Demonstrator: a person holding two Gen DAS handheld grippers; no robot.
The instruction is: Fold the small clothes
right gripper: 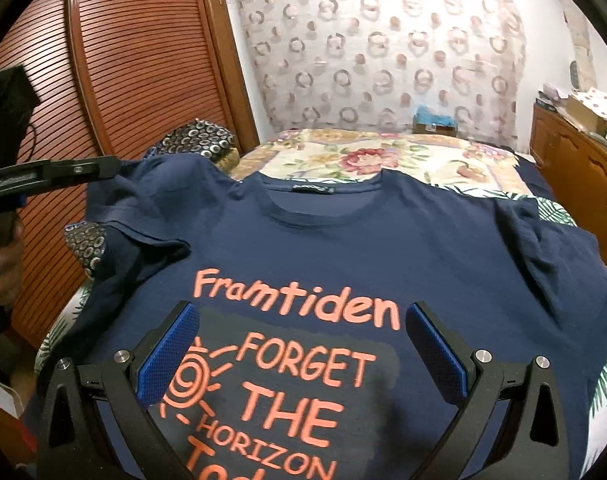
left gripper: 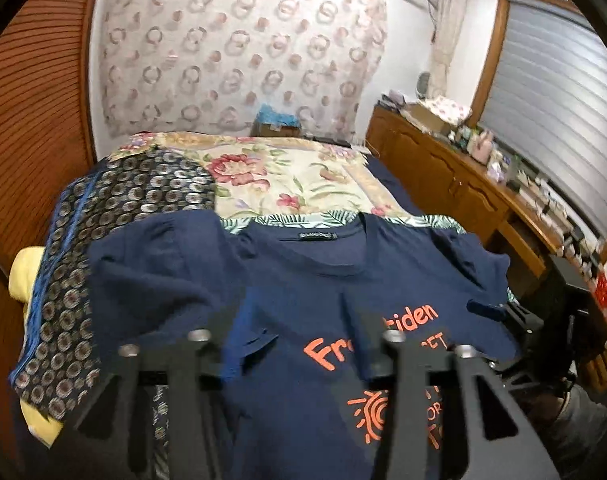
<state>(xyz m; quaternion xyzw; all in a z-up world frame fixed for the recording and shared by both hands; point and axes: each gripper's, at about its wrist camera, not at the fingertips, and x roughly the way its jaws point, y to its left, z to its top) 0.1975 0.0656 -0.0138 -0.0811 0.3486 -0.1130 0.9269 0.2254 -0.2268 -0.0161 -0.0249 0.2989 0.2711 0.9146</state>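
A navy T-shirt (right gripper: 343, 248) with orange print lies face up on the bed, collar toward the far wall; it also shows in the left wrist view (left gripper: 303, 280). My left gripper (right gripper: 115, 166) is shut on the shirt's left sleeve and holds it lifted, seen from the side in the right wrist view. In its own view, cloth drapes over its fingers (left gripper: 207, 344). My right gripper (right gripper: 299, 320) is open with blue pads (right gripper: 171, 356), hovering over the print, holding nothing.
A floral bedspread (left gripper: 271, 176) covers the bed. A dark patterned cloth (left gripper: 103, 208) and a yellow item (left gripper: 21, 272) lie left of the shirt. A slatted wooden door (right gripper: 135, 60) stands on the left, a wooden dresser (left gripper: 455, 184) on the right.
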